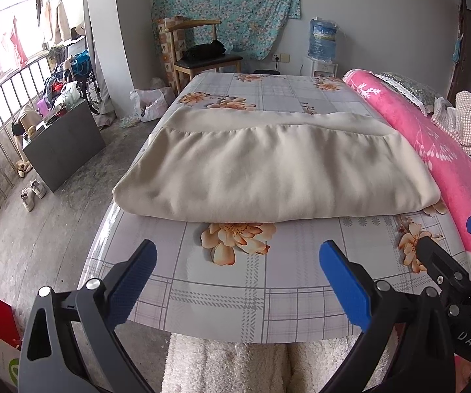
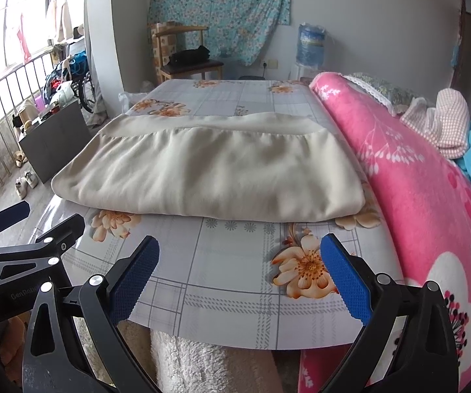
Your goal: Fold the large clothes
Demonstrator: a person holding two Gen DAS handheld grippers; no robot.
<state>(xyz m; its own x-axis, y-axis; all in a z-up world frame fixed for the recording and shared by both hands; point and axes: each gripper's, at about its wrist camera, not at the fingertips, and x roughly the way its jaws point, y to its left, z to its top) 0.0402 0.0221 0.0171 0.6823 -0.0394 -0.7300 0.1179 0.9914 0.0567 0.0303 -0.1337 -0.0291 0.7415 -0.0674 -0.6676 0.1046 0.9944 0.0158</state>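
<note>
A large cream garment (image 1: 268,167) (image 2: 209,173) lies folded into a wide rectangle on the flower-print table cover (image 1: 235,294) (image 2: 228,281), its gathered band along the far side. My left gripper (image 1: 237,262) hovers open over the near table edge, short of the garment's front fold, with nothing between its blue pads. My right gripper (image 2: 238,262) is open too, at the same near edge, empty. In the left wrist view the right gripper (image 1: 448,245) shows at the right. In the right wrist view the left gripper (image 2: 35,226) shows at the left.
A rolled pink blanket (image 1: 431,137) (image 2: 415,177) lies along the table's right side, with pillows behind it. A fluffy white cloth (image 1: 235,366) hangs below the near edge. A dark box (image 1: 62,144), shoes (image 1: 32,193) and a wooden chair (image 1: 202,55) stand on the floor at left and beyond.
</note>
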